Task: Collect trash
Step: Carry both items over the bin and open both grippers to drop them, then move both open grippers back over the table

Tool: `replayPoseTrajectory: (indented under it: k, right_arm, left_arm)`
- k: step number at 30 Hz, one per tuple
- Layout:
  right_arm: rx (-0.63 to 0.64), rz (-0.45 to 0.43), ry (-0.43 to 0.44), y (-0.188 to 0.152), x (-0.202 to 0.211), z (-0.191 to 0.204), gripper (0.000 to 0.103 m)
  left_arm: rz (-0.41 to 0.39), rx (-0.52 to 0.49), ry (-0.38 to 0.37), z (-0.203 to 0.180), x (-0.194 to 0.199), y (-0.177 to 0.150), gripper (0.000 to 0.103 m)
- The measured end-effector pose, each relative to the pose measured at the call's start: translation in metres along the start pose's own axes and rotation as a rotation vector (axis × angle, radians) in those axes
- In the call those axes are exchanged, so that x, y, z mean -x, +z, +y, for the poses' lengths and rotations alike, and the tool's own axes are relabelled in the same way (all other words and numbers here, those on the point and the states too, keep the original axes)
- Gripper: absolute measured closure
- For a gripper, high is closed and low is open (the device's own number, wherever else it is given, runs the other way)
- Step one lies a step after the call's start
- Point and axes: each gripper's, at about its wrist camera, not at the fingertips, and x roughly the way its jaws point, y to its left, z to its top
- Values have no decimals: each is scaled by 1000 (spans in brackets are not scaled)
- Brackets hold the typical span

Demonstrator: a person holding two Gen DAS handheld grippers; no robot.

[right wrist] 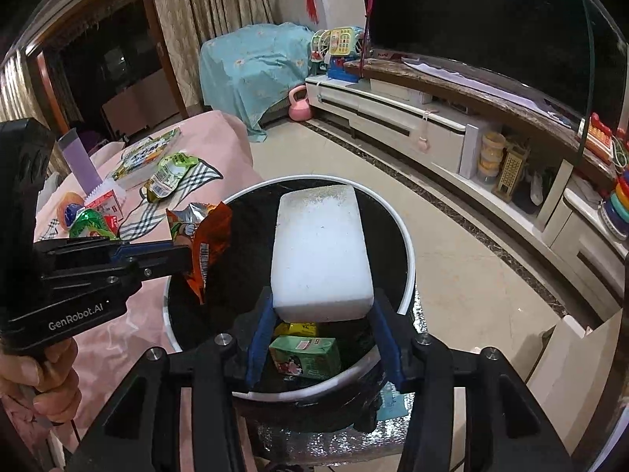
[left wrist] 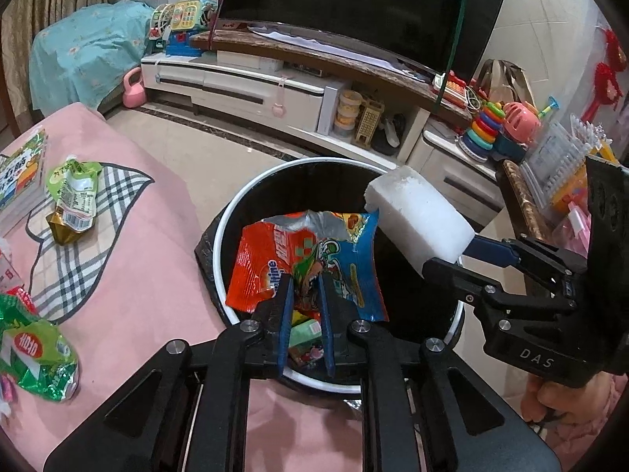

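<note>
Over the round, white-rimmed bin (right wrist: 409, 275), the left hand-held gripper (left wrist: 306, 279) pinches a crinkly foil snack wrapper (left wrist: 302, 259). The right hand-held gripper (right wrist: 322, 306) clasps a rough white foam block (right wrist: 320, 251). More crumpled wrappers (left wrist: 72, 200) litter the pink-clothed desk (left wrist: 149, 275) beside the bin.

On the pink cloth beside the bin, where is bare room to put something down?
Free: the pink cloth between the plaid patch and the bin rim, and the strip nearest the camera. Crowded: the left edge, with green wrappers, a pouch and booklets.
</note>
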Motion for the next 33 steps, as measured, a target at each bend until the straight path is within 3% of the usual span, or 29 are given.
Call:
replayPoseTrajectory:
  k: [1, 3, 8, 10, 12, 13, 16, 18, 21, 33]
  right_arm:
    - [1, 0, 1, 0, 0, 0, 51]
    - [-4, 5, 3, 1, -1, -2, 49]
    - [-23, 0, 6, -1, 1, -8, 47]
    - [-33, -4, 9, -1, 3, -10, 47]
    - [-39, -13, 14, -2, 7, -9, 47]
    - [-42, -17, 19, -3, 9, -8, 47]
    - [-59, -42, 44, -6, 18, -3, 27]
    - [-63, -64, 65, -8, 23, 3, 17]
    - [-54, -75, 85, -12, 28, 16, 14]
    - [-26, -76, 214, -32, 27, 92, 11]
  left_arm:
    - [-1, -2, -5, 0, 0, 0, 86]
    - [-10, -7, 0, -1, 2, 0, 70]
    - [-30, -3, 14, 2, 7, -4, 68]
    - [-36, 6, 24, 5, 11, -8, 61]
    - [-46, 23, 34, 9, 16, -13, 45]
    - [-58, 36, 38, 12, 21, -19, 44]
    - [-80, 62, 51, 21, 33, -33, 42]
    - [-96, 94, 73, 30, 44, -46, 32]
    - [-118, 143, 83, 45, 58, -63, 29]
    - [-171, 293, 239, 106, 121, -135, 24]
